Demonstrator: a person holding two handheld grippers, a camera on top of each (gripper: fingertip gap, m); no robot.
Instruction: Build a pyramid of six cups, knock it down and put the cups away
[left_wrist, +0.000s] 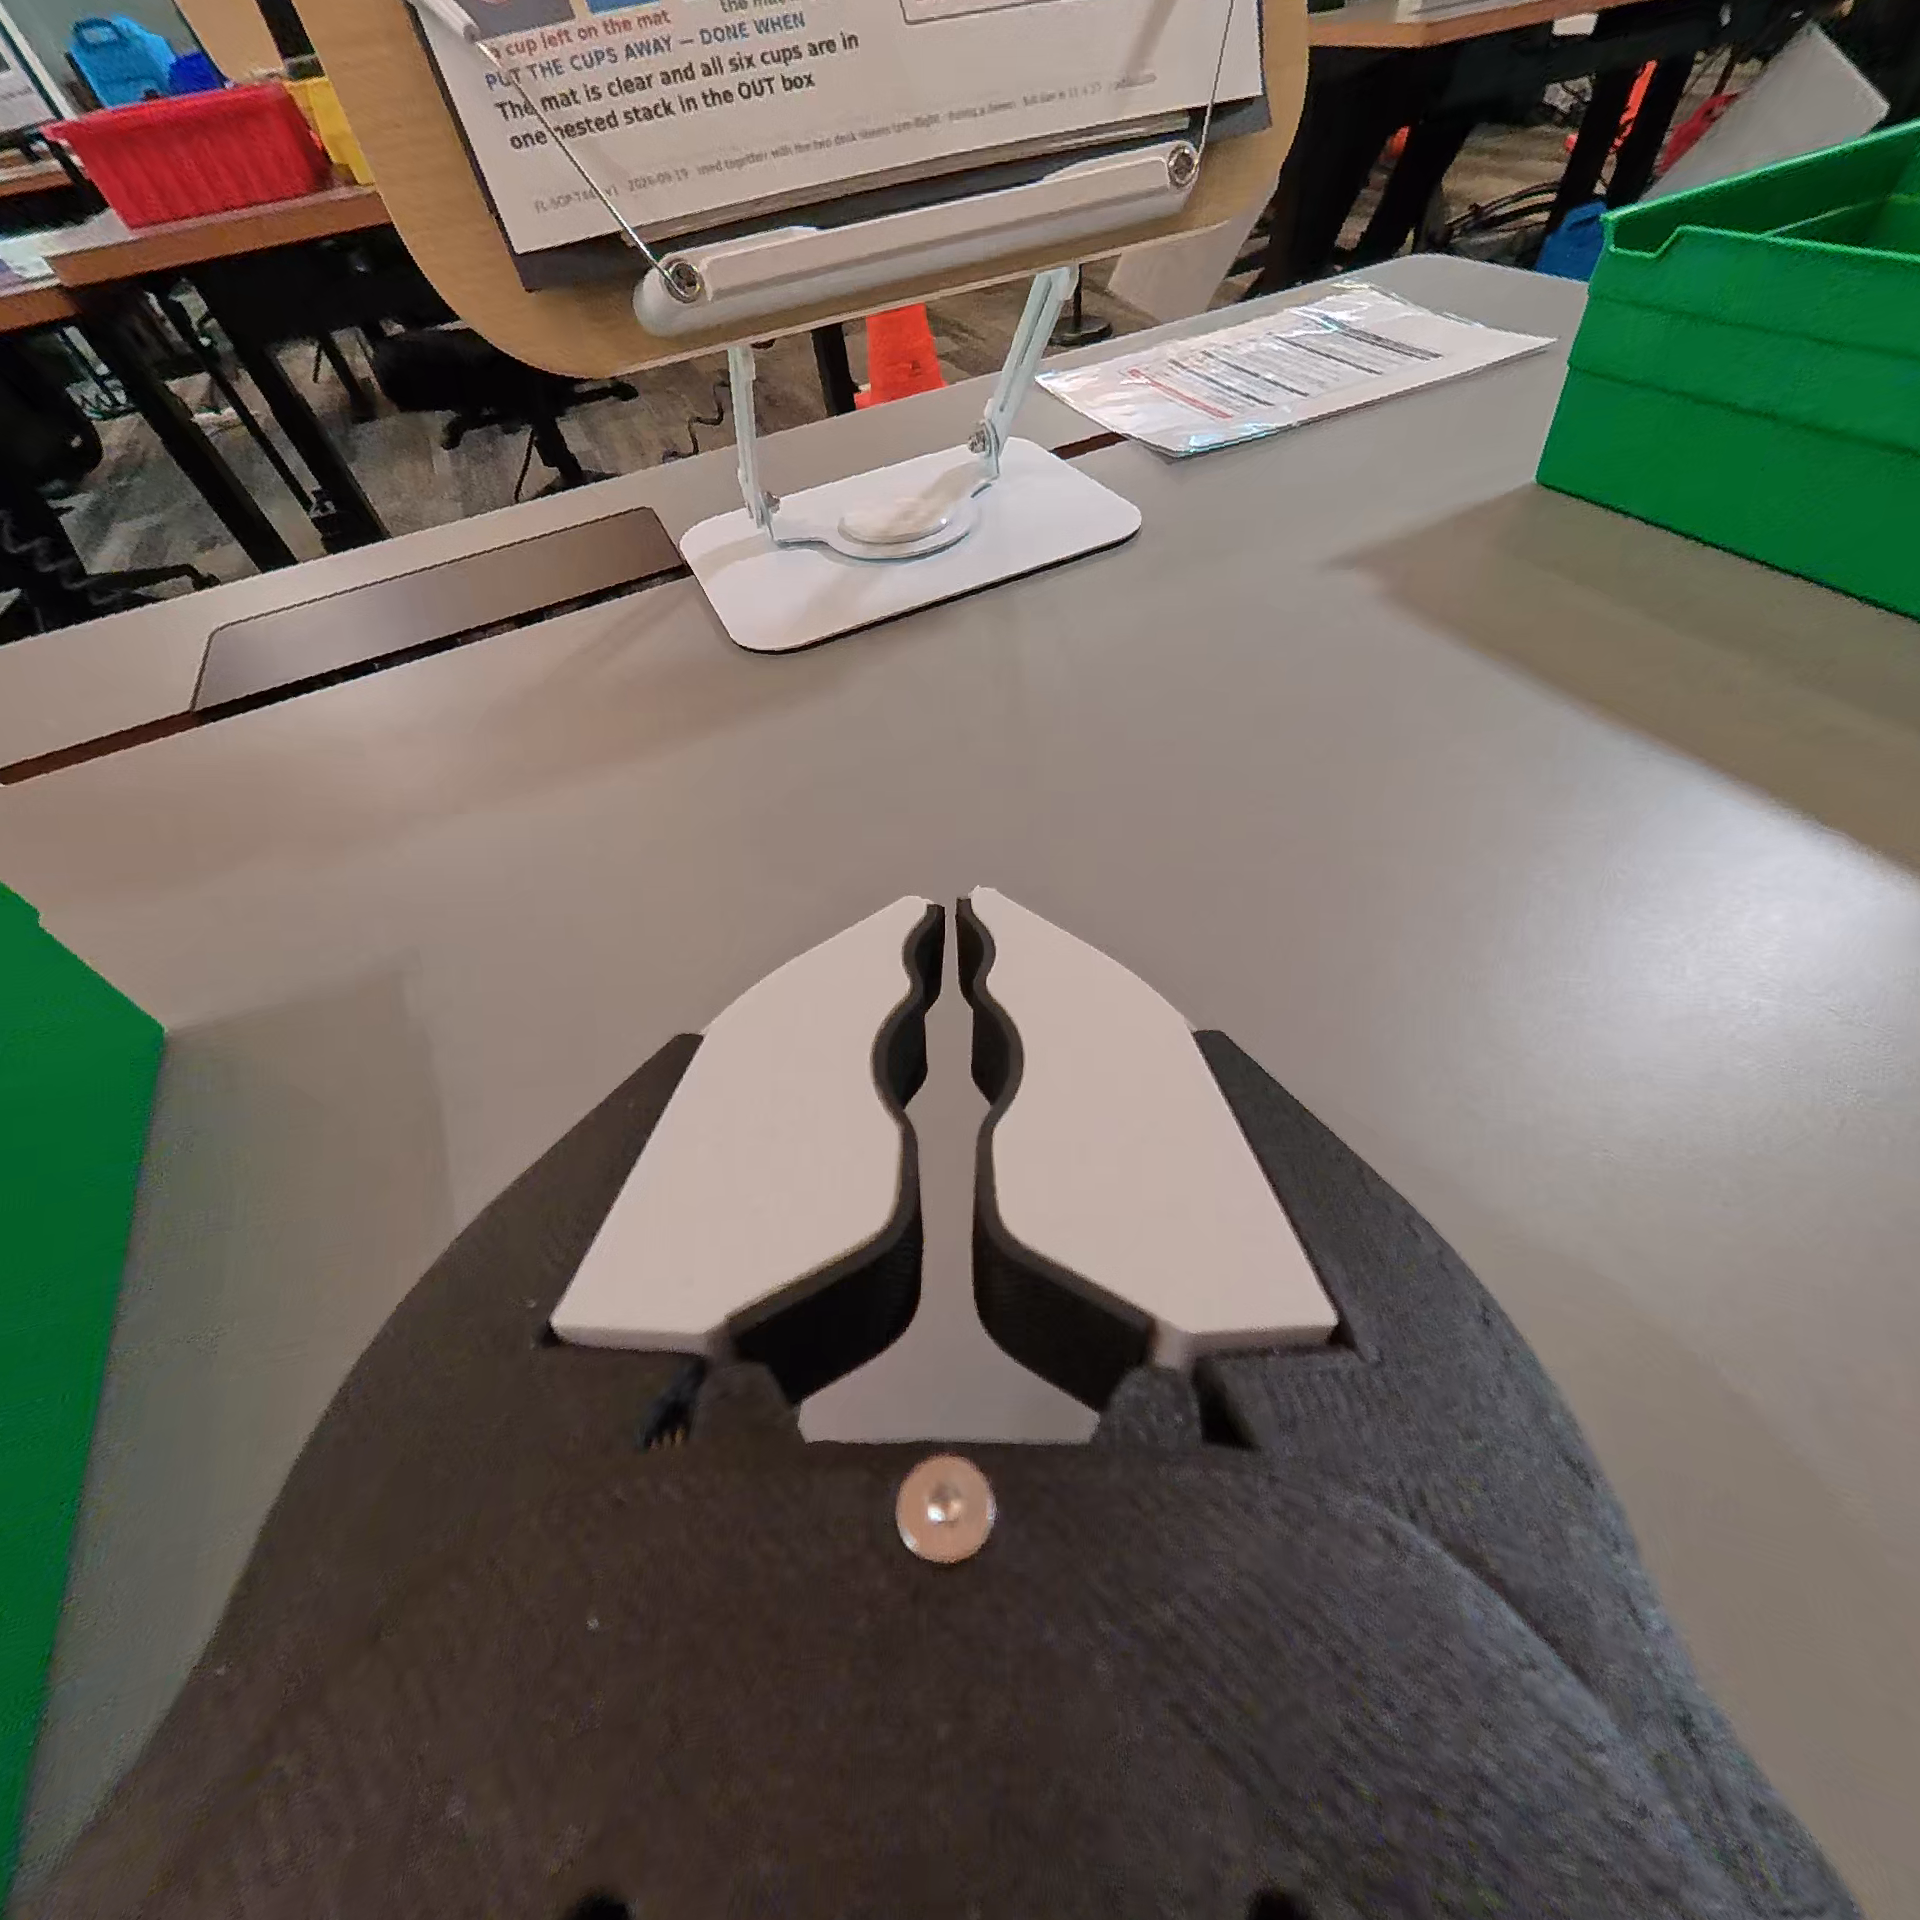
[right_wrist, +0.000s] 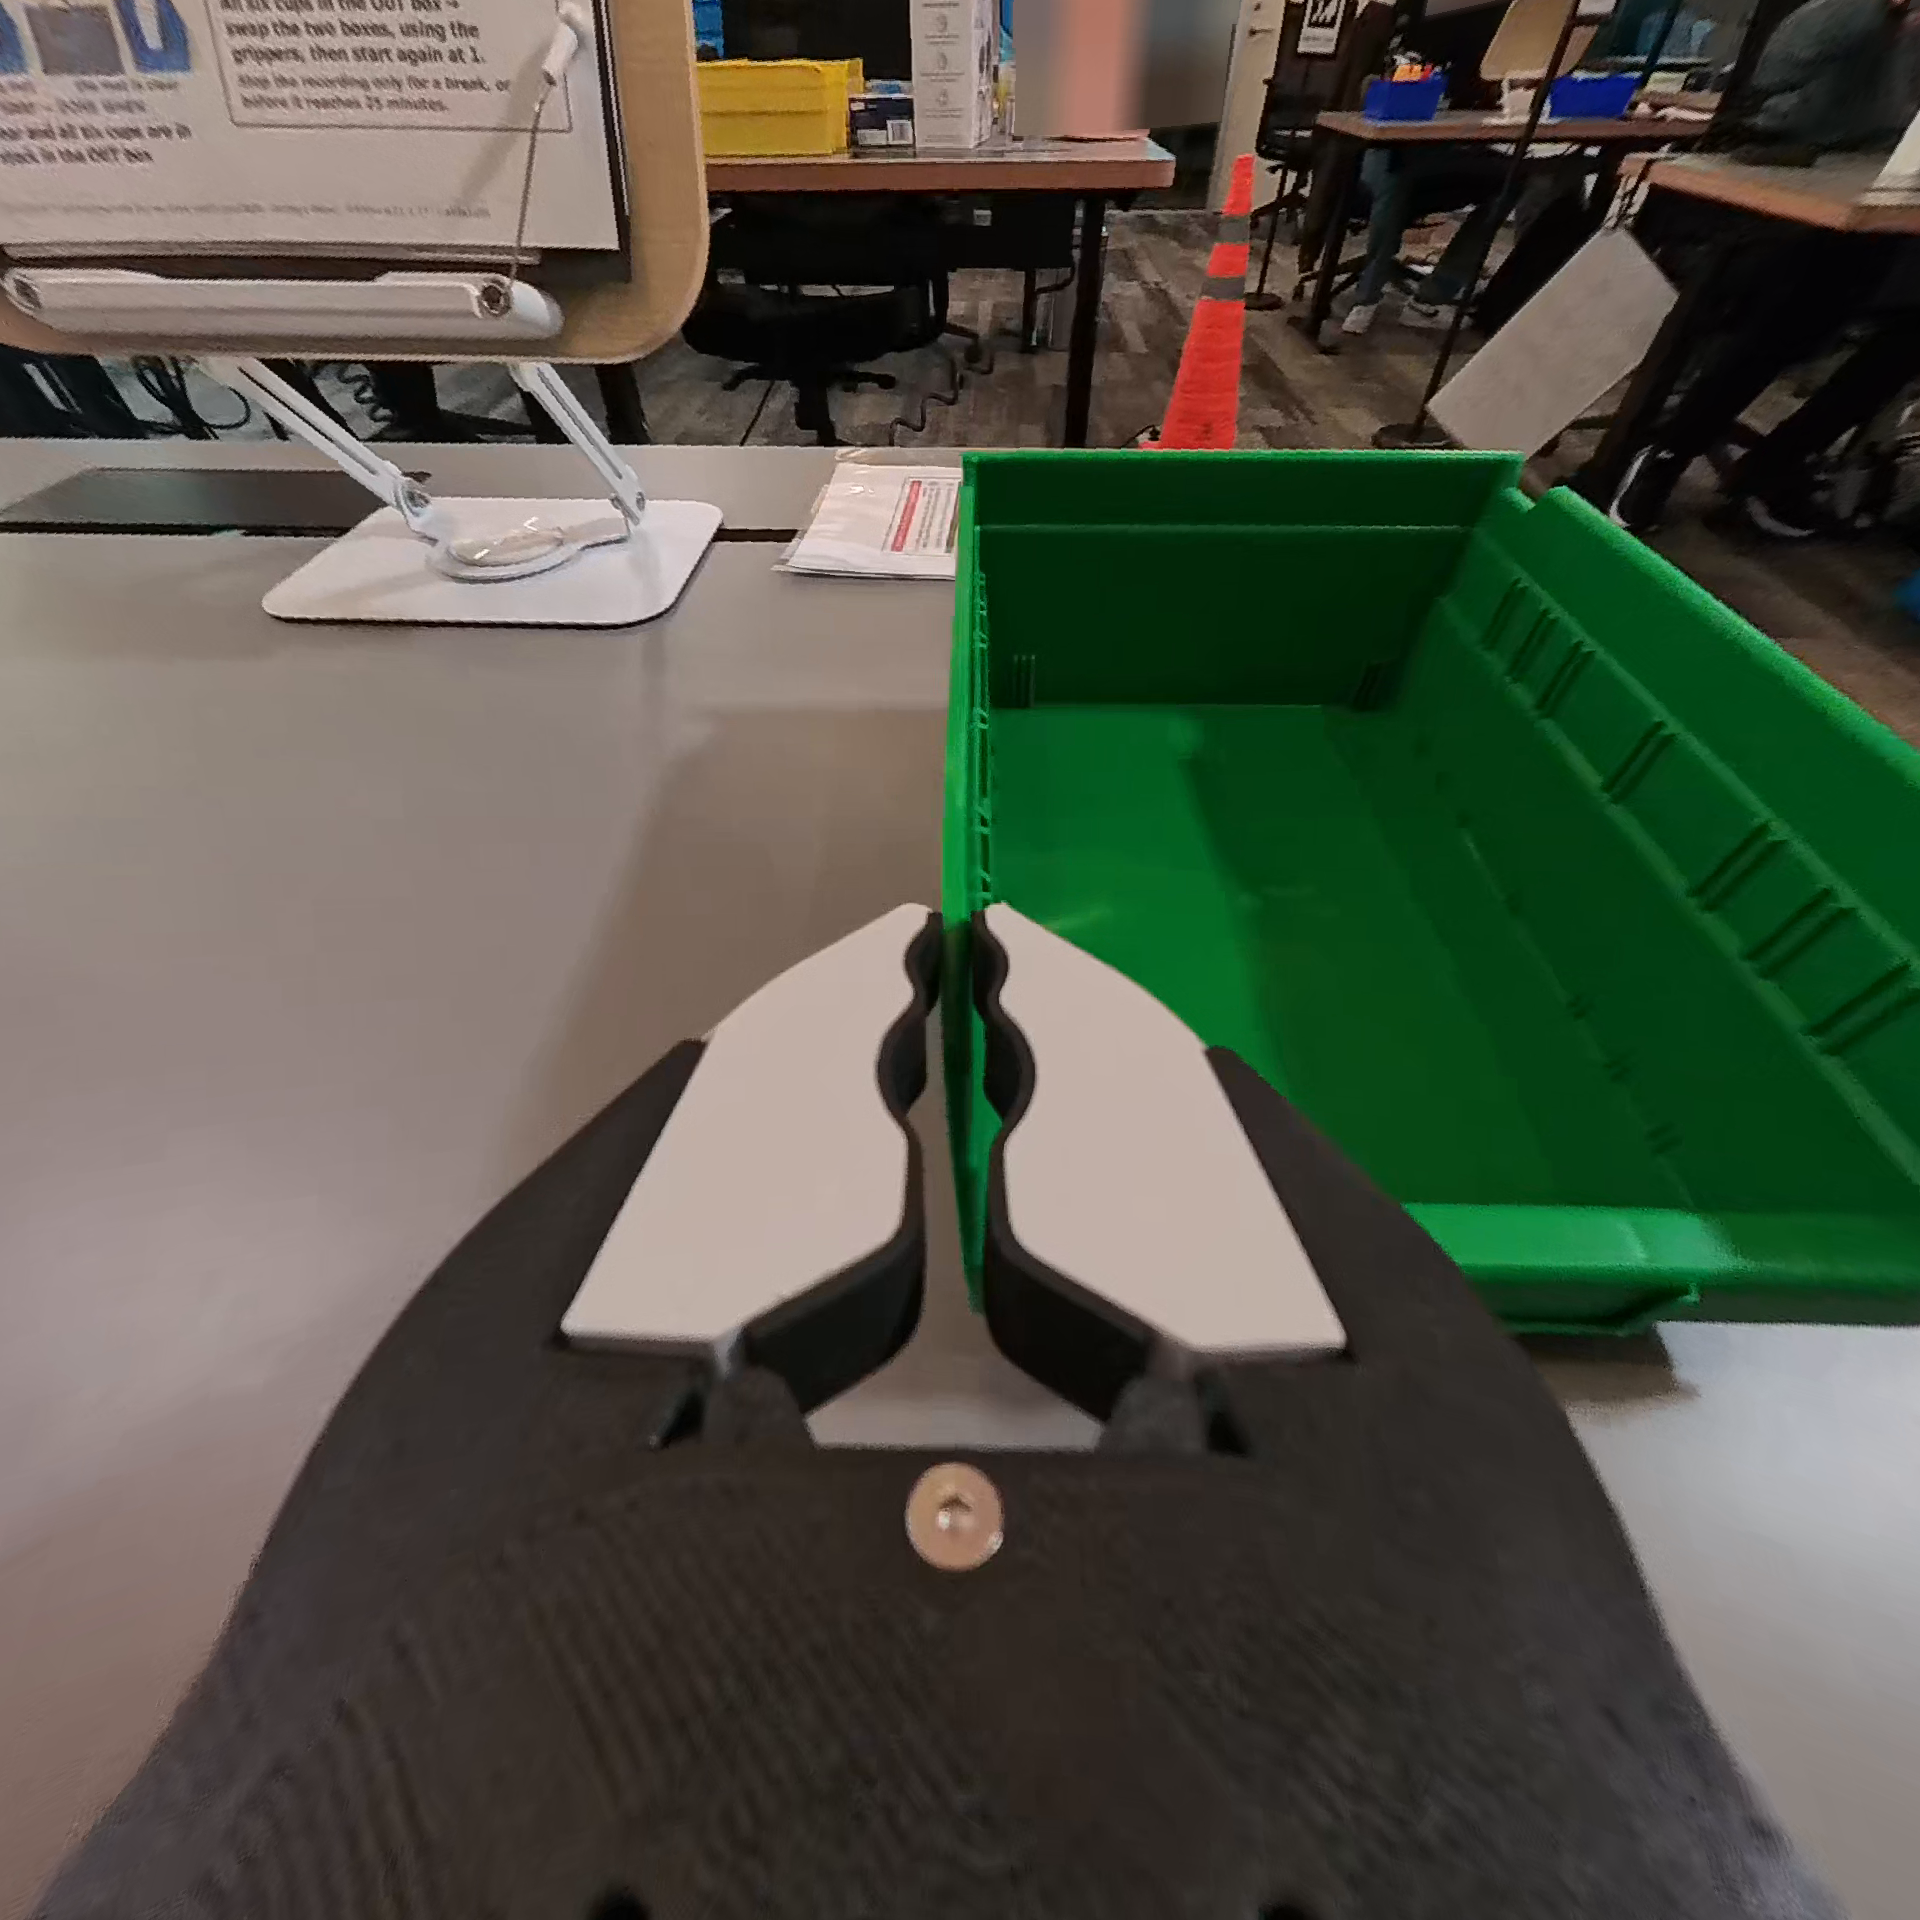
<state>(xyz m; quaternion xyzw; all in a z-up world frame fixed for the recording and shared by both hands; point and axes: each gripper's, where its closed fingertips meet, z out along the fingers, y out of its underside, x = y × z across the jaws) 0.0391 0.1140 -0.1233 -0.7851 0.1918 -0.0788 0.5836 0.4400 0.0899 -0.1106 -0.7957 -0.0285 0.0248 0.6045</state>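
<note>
Left tongs (left_wrist: 951, 912): clenched on nothing, tips all but meeting, poised low over a bare stretch of the grey surface (left_wrist: 1351, 935). A second green box (left_wrist: 62, 1195) shows at the left edge of the left wrist view, just beside them.

Right tongs (right_wrist: 958, 920): closed astride the near left wall of the green bin (right_wrist: 1299, 935), one finger outside and one inside. They appear to pinch the wall, though pad contact is hard to confirm at this angle.

The bin stands open and empty on the right part of the surface, its long axis running away from the camera. It is moulded plastic, so probably light, stiff and rather slick. The thin upright wall and its rim are the natural holds, and a one-sided grip would likely let it swivel.

Ahead left, a document stand (right_wrist: 488, 566) rests on its white base; a laminated sheet (right_wrist: 883, 525) lies just behind the bin. Between these and the tongs the surface offers free room. The far edge lies just beyond the stand, with an orange cone (right_wrist: 1210, 343) on the floor past it.
</note>
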